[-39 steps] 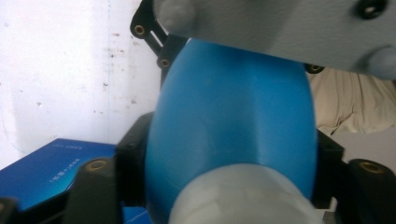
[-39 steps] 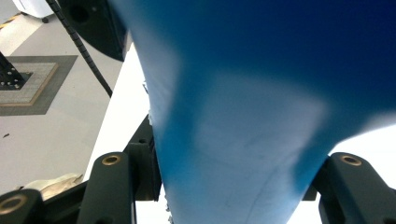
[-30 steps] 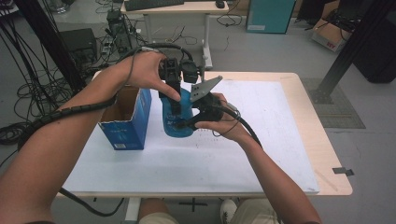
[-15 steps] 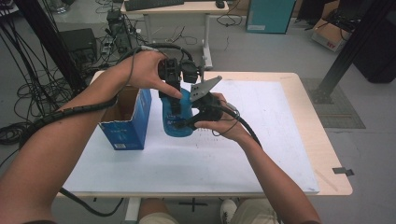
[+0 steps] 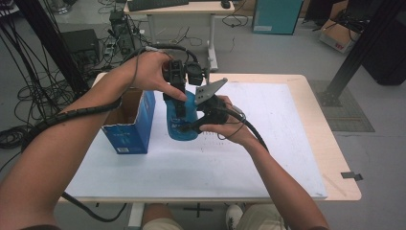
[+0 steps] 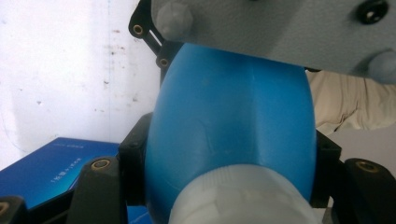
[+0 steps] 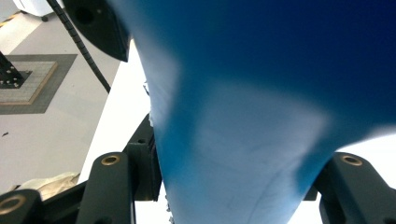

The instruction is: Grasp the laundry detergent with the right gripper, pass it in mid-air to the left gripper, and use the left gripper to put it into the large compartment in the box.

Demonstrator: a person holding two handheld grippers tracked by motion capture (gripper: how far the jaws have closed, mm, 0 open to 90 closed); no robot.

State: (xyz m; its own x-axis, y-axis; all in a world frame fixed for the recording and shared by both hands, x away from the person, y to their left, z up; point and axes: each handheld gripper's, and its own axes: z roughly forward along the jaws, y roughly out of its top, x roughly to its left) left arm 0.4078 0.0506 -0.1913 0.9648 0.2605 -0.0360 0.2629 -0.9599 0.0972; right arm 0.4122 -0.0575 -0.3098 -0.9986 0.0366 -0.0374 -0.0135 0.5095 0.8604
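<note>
- Your left gripper [image 5: 181, 98] has its jaws closed on the upper end of the blue plastic bottle with a white screw cap [image 5: 182, 120], just below the cap; the left gripper view shows a black jaw pressed against each flank of the bottle [image 6: 229, 121].
- Your right gripper [image 5: 203, 117] clamps the same bottle from the other side, lower on the body; in the right gripper view its jaws bracket the blue wall [image 7: 261, 116].
- The bottle sits between the two grippers, held over the white bench top [image 5: 268, 158]. Whether its base touches the bench I cannot tell.
- Two grips on one smooth, rounded body can fight each other: if you twist or pull the hands apart unevenly, I judge the bottle may squirm out of one pair of jaws and swing on the other.
- Squeezing harder to stop that could dent the soft wall, and if the cap is loose, push liquid out at the neck.
- The grey three-cornered plate [image 5: 210, 90] on your right gripper stands very close to the left gripper; turning either hand inward risks a knock that jars the hold.
- The open blue cardboard box [image 5: 129, 122] stands just beside your left gripper, on its outer side. A sweep that way could clip its rim and tip it.
- Open room lies on your right gripper's outer side and toward you: bare bench, with the bench edges well apart from both grippers.
- Mind each trailing cable [image 5: 249, 127] when you swing.
</note>
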